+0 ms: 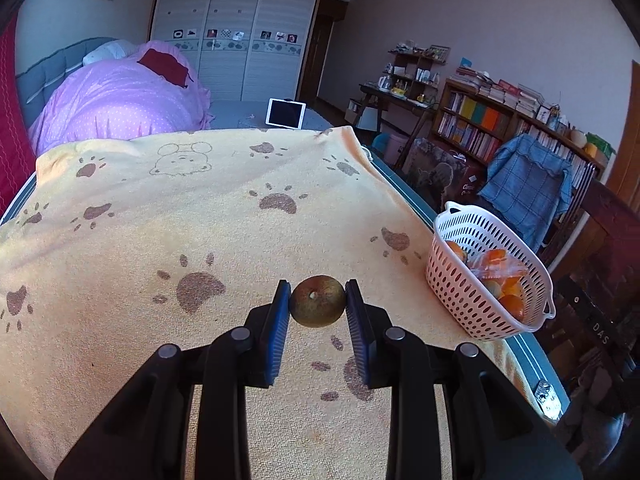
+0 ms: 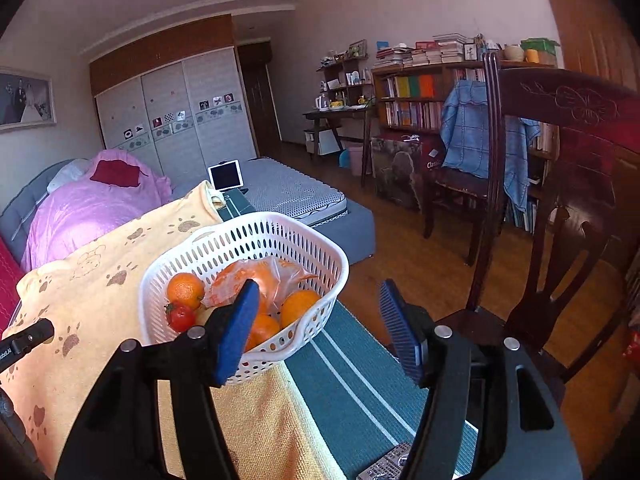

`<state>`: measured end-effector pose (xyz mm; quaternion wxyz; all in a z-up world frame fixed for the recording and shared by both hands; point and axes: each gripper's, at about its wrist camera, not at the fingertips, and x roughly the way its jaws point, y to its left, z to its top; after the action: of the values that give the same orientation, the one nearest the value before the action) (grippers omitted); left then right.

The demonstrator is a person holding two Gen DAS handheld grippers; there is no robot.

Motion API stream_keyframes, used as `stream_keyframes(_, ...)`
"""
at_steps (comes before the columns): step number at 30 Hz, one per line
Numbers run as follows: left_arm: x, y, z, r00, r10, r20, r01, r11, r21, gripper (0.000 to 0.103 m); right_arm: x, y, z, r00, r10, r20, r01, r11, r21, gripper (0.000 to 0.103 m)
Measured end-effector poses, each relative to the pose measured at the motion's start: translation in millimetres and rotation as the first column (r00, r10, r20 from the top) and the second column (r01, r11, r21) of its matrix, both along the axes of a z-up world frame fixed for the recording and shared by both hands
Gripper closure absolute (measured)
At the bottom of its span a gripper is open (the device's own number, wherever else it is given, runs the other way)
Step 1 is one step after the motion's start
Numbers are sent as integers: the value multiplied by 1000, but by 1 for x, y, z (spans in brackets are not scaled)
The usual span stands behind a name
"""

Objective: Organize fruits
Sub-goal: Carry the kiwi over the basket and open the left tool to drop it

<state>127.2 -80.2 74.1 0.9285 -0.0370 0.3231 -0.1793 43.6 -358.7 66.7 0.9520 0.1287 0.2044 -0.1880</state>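
A small brown-green round fruit (image 1: 318, 306) sits between the blue pads of my left gripper (image 1: 318, 300), which is shut on it above the yellow paw-print towel (image 1: 200, 220). To its right stands a white slotted basket (image 1: 452, 280) with oranges inside. In the right wrist view the same basket (image 2: 240, 240) holds oranges (image 2: 185, 289), a small red tomato (image 2: 181, 317) and a plastic bag of orange fruit (image 2: 256, 272). My right gripper (image 2: 320, 320) is open with nothing between its fingers; its left finger (image 2: 236, 332) overlaps the basket's near rim.
The towel covers a table whose green striped edge (image 2: 360, 380) shows at the right. A dark wooden chair (image 2: 560, 200) stands close on the right, over a wooden floor. A bed with a pink quilt (image 1: 120, 100) lies beyond the table. A remote-like object (image 2: 384, 466) lies at the near edge.
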Motion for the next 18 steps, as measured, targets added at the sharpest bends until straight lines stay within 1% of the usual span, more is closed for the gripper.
stream_keyframes(5, -6, -38, 13, 997, -76, 29, 76, 997, 17, 75, -6, 3, 1, 999, -8, 39, 8, 1000, -9, 35)
stream_keyframes(10, -4, -77, 20, 990, -134, 42, 132, 990, 41, 75, -7, -6, -2, 999, -19, 41, 17, 999, 40, 31)
stream_keyframes(14, 1, -108, 18, 985, -170, 37, 167, 984, 62, 75, -9, -12, -4, 998, -25, 50, 22, 997, 71, 31)
stream_keyframes(18, 5, -134, 14, 980, -198, 31, 195, 978, 79, 75, -6, -16, -7, 999, -20, 33, 17, 996, 88, 30)
